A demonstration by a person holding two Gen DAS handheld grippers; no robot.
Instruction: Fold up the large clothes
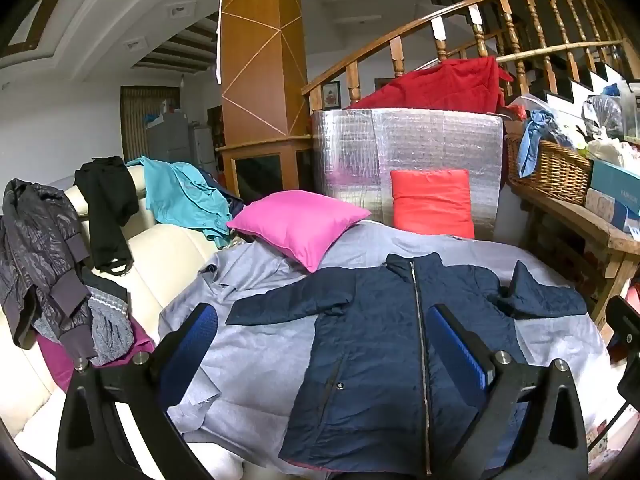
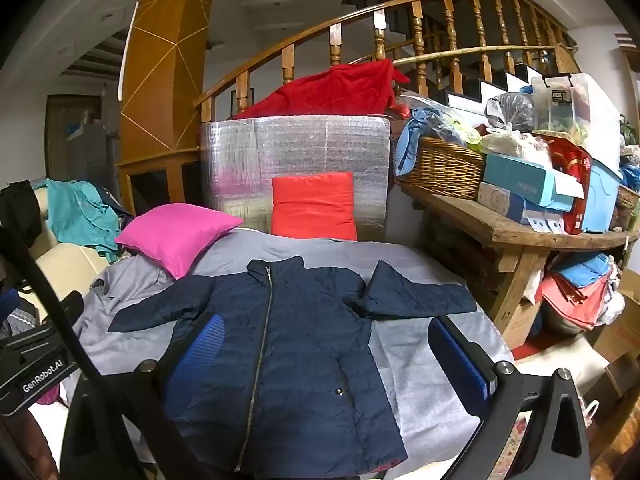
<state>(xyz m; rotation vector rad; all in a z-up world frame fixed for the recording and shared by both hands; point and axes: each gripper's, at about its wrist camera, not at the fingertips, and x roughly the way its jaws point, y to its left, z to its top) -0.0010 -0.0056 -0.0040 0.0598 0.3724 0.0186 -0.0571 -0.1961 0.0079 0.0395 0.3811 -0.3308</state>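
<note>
While the navy jacket (image 1: 380,344) lay zipped and flat on the grey sheet (image 1: 256,364), sleeves spread left and right, no fold was made; left gripper (image 1: 322,344) and right gripper (image 2: 324,356) hovered near, jaws wide, empty.

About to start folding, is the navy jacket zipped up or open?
Zipped: the navy jacket lies spread flat, front panels joined along the zipper, sleeves out.

"genrobot.ai" runs in white along the black left gripper body (image 2: 38,376); "fashion" marks the teal cardboard box (image 2: 524,188) on the wooden bench (image 2: 460,210)
</note>
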